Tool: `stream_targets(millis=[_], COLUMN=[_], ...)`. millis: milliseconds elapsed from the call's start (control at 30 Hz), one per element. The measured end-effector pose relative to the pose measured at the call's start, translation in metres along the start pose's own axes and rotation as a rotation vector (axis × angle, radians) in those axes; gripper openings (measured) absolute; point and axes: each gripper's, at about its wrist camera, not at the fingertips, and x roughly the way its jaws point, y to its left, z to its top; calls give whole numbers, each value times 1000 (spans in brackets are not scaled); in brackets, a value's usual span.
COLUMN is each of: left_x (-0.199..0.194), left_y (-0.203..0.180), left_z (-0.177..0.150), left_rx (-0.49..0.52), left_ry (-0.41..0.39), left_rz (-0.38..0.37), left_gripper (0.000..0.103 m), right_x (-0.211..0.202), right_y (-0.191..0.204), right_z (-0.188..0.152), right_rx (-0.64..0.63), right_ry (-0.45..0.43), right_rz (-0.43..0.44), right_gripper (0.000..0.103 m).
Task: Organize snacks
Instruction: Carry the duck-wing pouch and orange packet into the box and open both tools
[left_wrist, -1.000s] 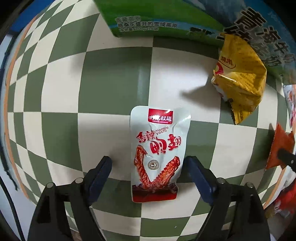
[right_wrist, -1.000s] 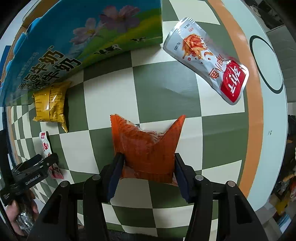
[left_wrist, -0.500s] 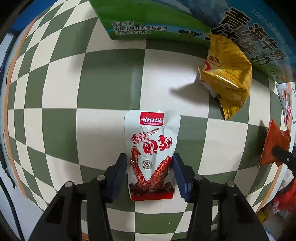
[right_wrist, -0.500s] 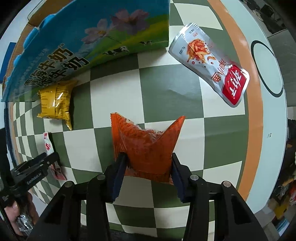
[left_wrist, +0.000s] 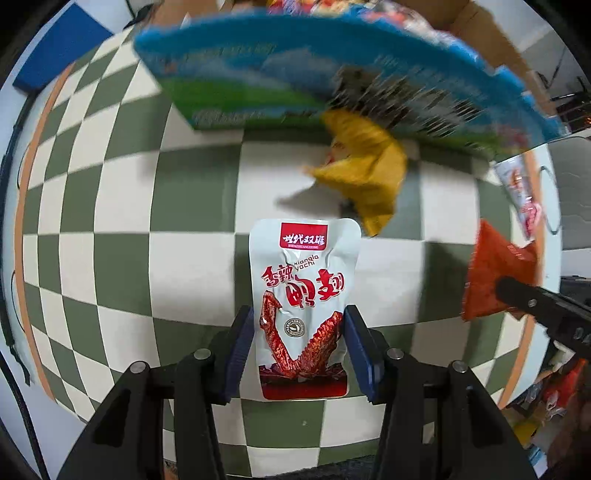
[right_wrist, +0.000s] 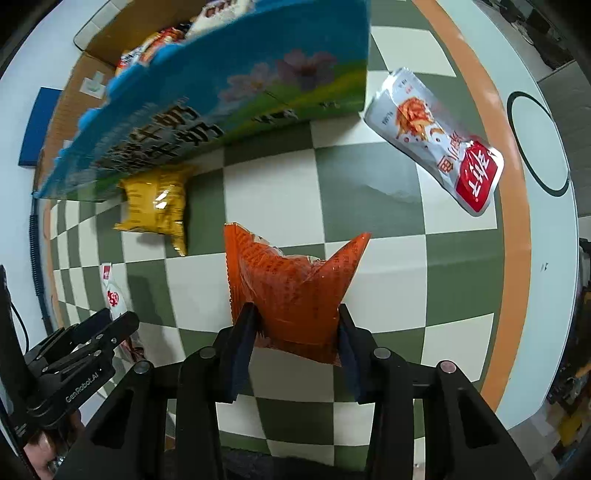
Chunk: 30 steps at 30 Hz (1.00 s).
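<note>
orange packet (right_wrist: 291, 295) pinched in right gripper (right_wrist: 295, 347), jaws closing; white duck-wing pouch (left_wrist: 301, 306) now clamped by left gripper (left_wrist: 301, 350). both lifted off checkered table (left_wrist: 110, 258); milk carton (right_wrist: 221, 99) next, probably.

Left wrist view: close, looking steeply down along its own tongs (left_wrist: 299, 347) onto the checkered counter (left_wrist: 110, 206).
Right wrist view: close, likewise steeply downward along its tongs (right_wrist: 295, 347).
Shared ground: milk carton (left_wrist: 295, 77), yellow packet (left_wrist: 369, 173), orange packet (right_wrist: 291, 288).
Each view catches the other's tongs at its edge.
</note>
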Motion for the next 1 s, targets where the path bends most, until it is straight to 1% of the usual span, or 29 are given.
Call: stream_targets(millis=[33,100,167,200,233,267,300,333,367,400,533,567,667,733,833,1000], left_x=[-6,-20,-41,-49,-57,-74,-85,-97,-105,-117,-140,-138,-155,-165,-170,-166], left_y=[-6,-11,-4,-5,-6,-4,-3,-6,-10,-9,-15,-17,-20,-19,-17,-6], left_z=[9,9,10,9,1,9,9,21,33,35,55,61,78,92,111,148], left_rx=[9,27,45,54,58,62,66,70,58,59,74,79,86,88,90,86], left_ry=[-17,-50,-82,-97,-111,-122,-139,-148,-207,-225,-271,-276,-303,-318,-323,-297], left_rz=[-9,-16,-24,-32,-42,-50,-58,-64,-71,-81,-108,-110,-110,-105,-96,-61], left_gripper=[46,46,46,46,46,46,46,46,46,46,46,46,46,46,46,46], right_x=[-4,-15,-29,-39,-45,-53,-62,-71,-81,-89,-120,-126,-148,-156,-168,-175], right_y=[0,3,6,9,11,13,15,16,19,22,33,36,44,50,54,56], right_z=[0,-1,0,-1,-2,-2,-2,-1,0,0,5,7,17,27,46,86], right_rx=[-3,-10,-19,-27,-32,-38,-44,-50,-55,-60,-79,-84,-89,-92,-100,-100], right_ry=[-5,-17,-34,-46,-55,-65,-76,-86,-101,-112,-158,-171,-209,-230,-250,-273], right_rz=[6,23,43,53,59,67,78,88,101,109,147,155,179,180,172,120], right_gripper=[44,43,43,43,43,43,43,43,43,43,43,43,43,43,43,42])
